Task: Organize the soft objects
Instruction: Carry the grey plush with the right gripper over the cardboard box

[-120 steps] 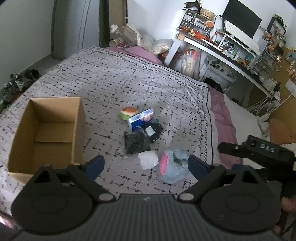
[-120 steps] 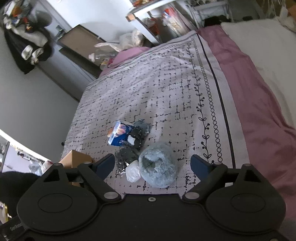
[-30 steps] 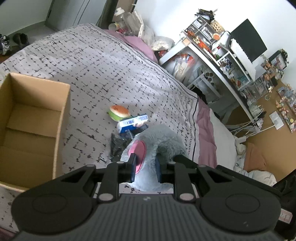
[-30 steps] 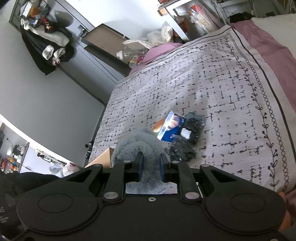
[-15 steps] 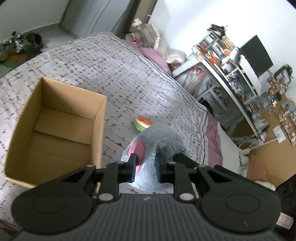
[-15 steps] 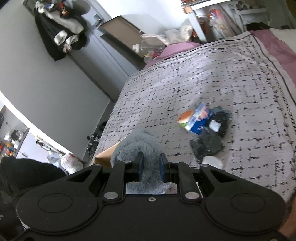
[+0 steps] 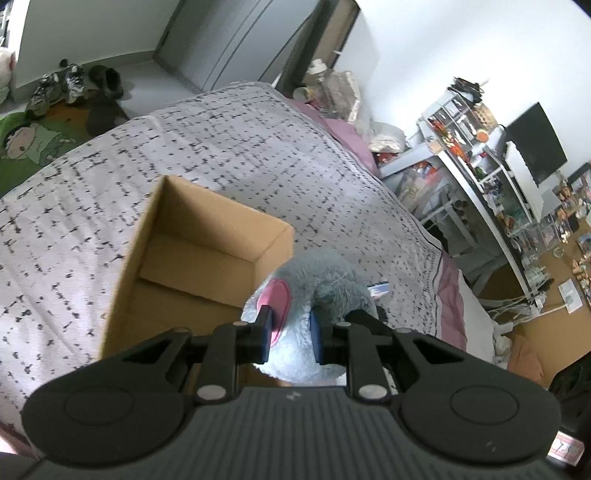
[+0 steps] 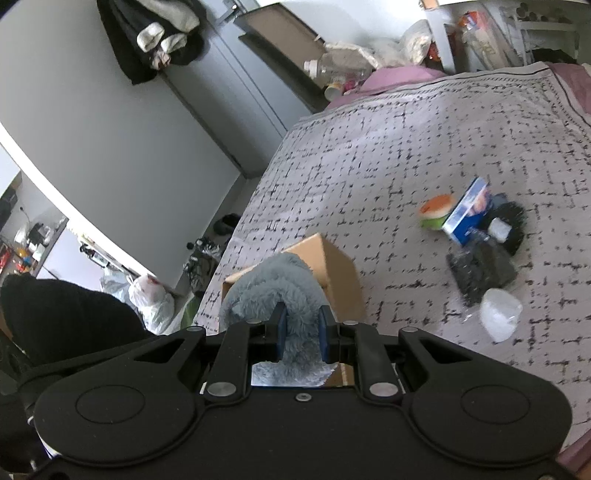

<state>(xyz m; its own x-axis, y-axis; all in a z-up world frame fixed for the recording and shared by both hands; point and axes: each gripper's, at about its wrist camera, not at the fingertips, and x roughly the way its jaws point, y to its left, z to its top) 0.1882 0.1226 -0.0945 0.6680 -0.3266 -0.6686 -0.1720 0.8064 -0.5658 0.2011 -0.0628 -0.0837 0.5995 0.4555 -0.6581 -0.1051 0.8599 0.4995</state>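
Both my grippers clamp one grey plush toy [image 7: 325, 284] above the patterned bedspread [image 7: 229, 147]: my left gripper [image 7: 290, 334] pinches it beside its pink patch, my right gripper [image 8: 300, 332] squeezes a fold of fur. The toy hangs at the near right corner of the open cardboard box [image 7: 207, 240] (its floor bare). A burger-shaped toy [image 8: 437, 211], blue packet [image 8: 467, 211], dark bag [image 8: 480, 271] and white bundle [image 8: 500, 319] lie well apart from it.

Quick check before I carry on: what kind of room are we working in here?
Most likely a lived-in bedroom. The work surface is a bed with a patterned cover, a cluttered desk with a monitor stands beside it, and clothes hang by the grey wardrobe.
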